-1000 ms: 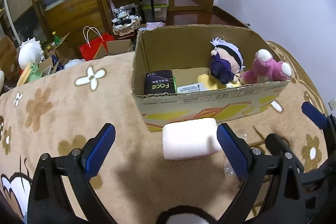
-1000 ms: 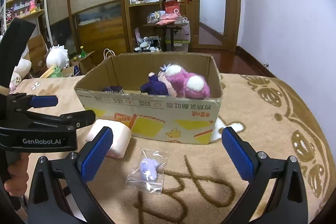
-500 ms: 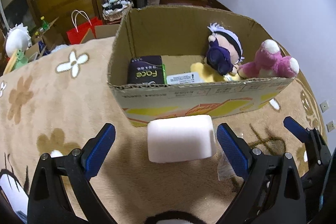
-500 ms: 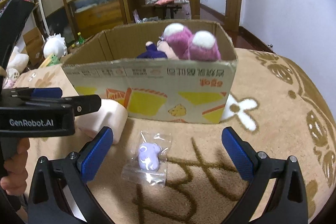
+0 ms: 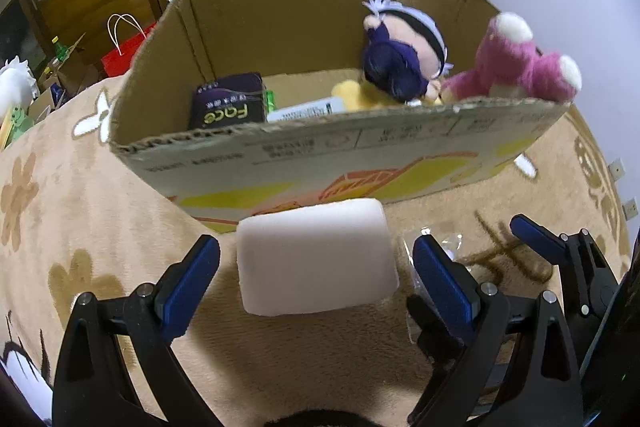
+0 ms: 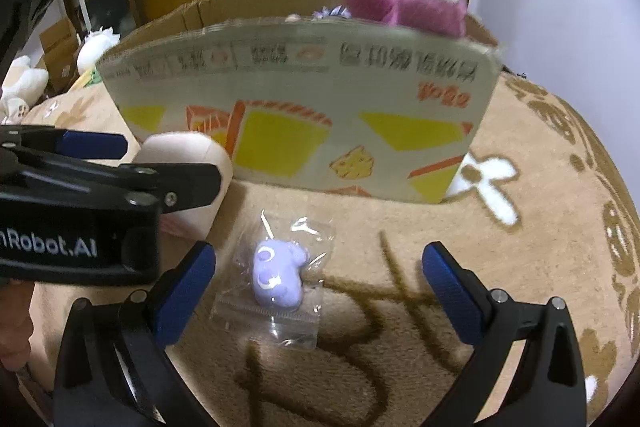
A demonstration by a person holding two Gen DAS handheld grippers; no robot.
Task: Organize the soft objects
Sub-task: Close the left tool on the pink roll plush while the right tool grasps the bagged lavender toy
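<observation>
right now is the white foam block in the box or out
Out. The white foam block lies on the rug against the cardboard box front, between the open left gripper fingers.

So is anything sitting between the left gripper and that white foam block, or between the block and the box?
Nothing visible blocks the open left gripper from the white foam block. Between block and cardboard box interior stands only the box's near wall, so the block must be lifted over it.

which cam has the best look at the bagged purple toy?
Right wrist: the purple toy in its clear bag lies whole between the open right gripper fingers. Left wrist shows only a sliver of bag behind its right finger.
</observation>
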